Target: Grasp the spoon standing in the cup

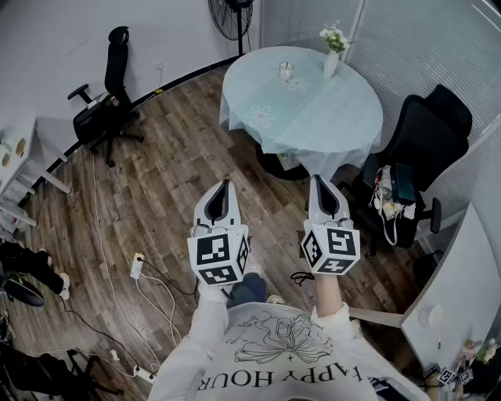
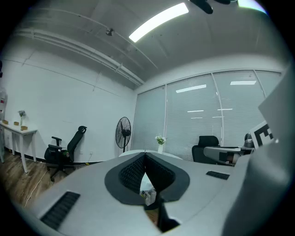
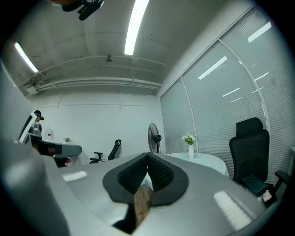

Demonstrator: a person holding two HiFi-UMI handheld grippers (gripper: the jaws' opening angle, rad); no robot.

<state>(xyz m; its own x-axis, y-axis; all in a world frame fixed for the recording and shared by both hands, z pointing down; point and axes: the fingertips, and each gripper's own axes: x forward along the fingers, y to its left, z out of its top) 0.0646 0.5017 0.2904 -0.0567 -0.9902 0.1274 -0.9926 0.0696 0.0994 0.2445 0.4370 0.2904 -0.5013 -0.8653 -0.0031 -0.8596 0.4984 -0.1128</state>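
Observation:
In the head view a small white cup with a spoon standing in it sits on the round table, which has a pale blue cloth. Both grippers hang over the wooden floor, well short of the table and pointing toward it. My left gripper is shut and empty, and so is my right gripper. In the left gripper view the jaws meet with nothing between them. The right gripper view shows the same for its jaws. I cannot make out the cup in either gripper view.
A white vase of flowers stands near the cup on the table. A black office chair with a bag is right of the table. Another chair and a fan stand by the far wall. Cables and a power strip lie on the floor at left.

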